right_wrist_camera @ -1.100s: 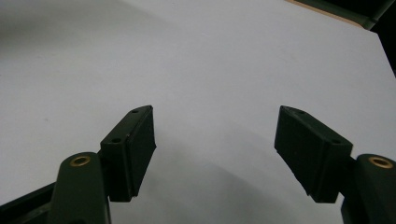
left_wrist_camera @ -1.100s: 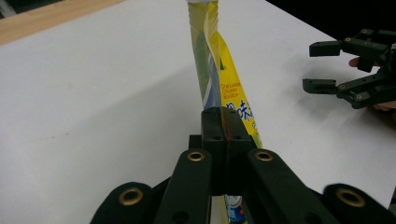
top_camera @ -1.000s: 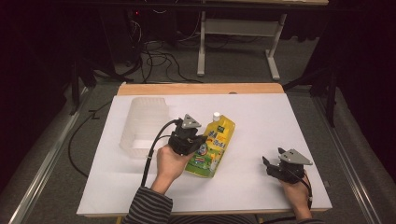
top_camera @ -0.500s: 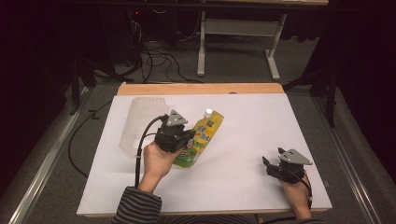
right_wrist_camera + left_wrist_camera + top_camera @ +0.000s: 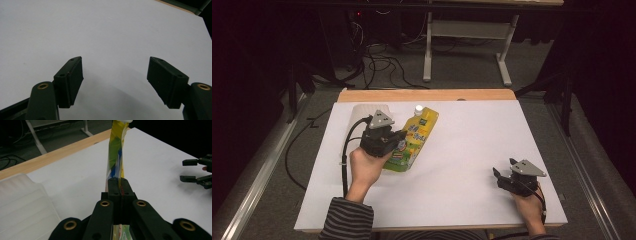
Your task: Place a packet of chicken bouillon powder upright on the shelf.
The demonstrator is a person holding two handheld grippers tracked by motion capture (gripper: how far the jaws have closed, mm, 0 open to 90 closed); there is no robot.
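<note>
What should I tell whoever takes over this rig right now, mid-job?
Left gripper: shut on the yellow-green spouted pouch, pinching its flat body, carried near the translucent plastic bin.
Right gripper: open, nothing between its fingers, low over the white table at the near right.
Done: pouch grasped.
Left: probably place the pouch into the bin, then release. The bin's inside is hard to make out.

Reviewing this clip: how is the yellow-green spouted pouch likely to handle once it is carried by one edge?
The pouch looks soft: its film twists above the closed jaws of the left gripper, so it will probably sag or swing. Its glossy print suggests it may slip in a light pinch. The white cap end is likely stiffer. Weight cannot be judged.
</note>
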